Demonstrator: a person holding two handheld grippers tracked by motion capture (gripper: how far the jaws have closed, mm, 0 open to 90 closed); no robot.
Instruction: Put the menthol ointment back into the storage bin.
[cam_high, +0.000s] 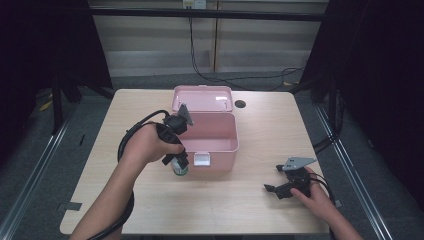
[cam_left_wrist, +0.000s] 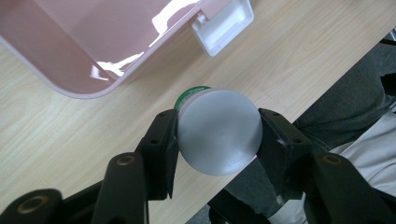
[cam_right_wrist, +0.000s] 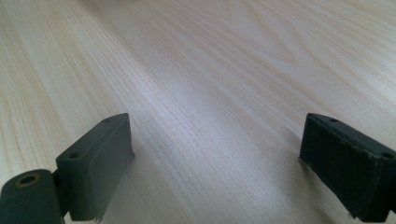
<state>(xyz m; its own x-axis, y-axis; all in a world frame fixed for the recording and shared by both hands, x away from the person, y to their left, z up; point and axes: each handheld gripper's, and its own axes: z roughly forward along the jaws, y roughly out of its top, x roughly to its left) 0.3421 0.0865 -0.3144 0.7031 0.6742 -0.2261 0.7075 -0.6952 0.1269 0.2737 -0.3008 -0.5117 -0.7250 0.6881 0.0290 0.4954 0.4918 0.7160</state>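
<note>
A small bottle (cam_high: 179, 168) with a green body and a grey round cap (cam_left_wrist: 218, 131) stands on the table just in front of the pink box's left front corner. My left gripper (cam_high: 178, 161) points down over it and is shut on the cap, one jaw on each side. The open pink box (cam_high: 209, 134) has its lid tilted back and a white latch (cam_left_wrist: 223, 25) on its front wall. My right gripper (cam_high: 274, 191) rests low on the table at the right front, open, with bare wood between its jaws.
The light wood table (cam_high: 260, 130) has a dark round hole (cam_high: 240, 104) behind the box. Cables hang beyond the far edge. Dark frames stand at both sides. A person's lap shows below the table's near edge in the left gripper view.
</note>
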